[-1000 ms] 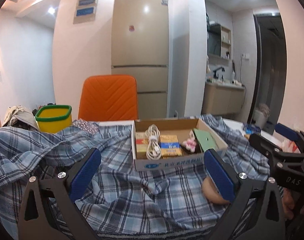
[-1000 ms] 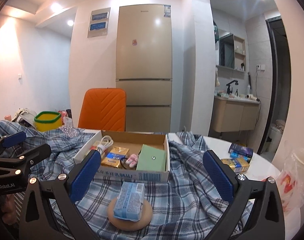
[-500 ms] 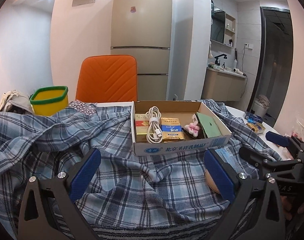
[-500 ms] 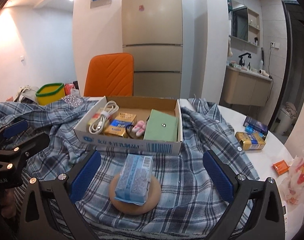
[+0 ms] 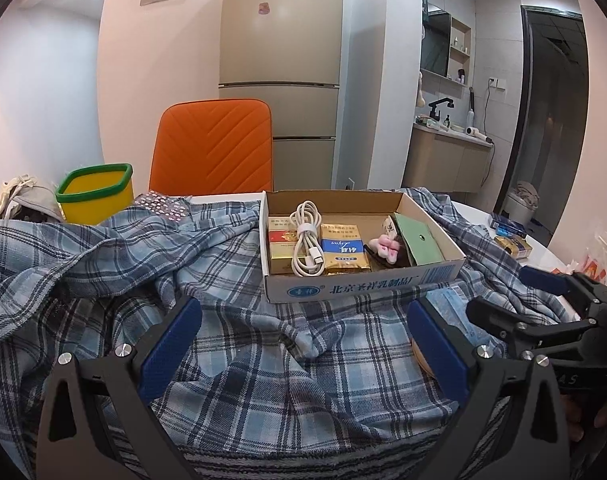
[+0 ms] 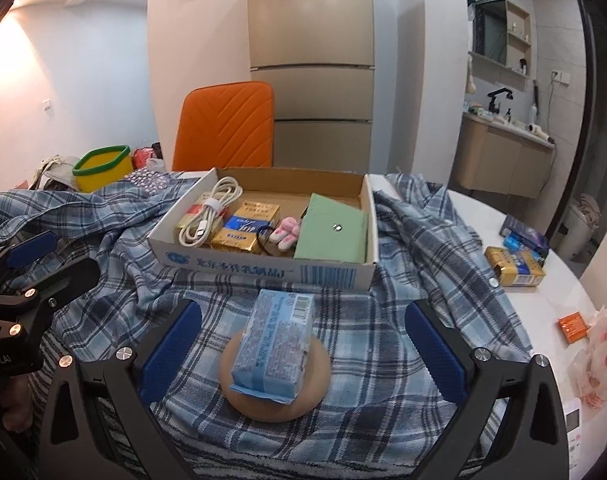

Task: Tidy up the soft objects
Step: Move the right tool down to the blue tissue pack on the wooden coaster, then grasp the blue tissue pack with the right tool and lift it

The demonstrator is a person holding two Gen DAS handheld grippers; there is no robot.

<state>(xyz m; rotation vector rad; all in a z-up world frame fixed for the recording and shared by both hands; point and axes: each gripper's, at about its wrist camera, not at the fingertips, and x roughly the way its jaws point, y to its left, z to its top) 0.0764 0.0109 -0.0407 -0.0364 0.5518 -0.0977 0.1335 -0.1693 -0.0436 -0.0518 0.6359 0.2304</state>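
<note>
Tissue pack point(image 6: 273, 346) between open right hand-held gripper point(image 6: 303, 354) fingers, on plaid shirt point(image 6: 383, 360)

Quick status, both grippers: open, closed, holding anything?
Left gripper: open, holding nothing, over the plaid cloth.
Right gripper: open, empty; the blue tissue pack sits between its fingers, not gripped.

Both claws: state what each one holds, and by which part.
Nothing is held. The left claw stands open over the plaid cloth. The right claw stands open on either side of the blue pack, not touching it.
</note>
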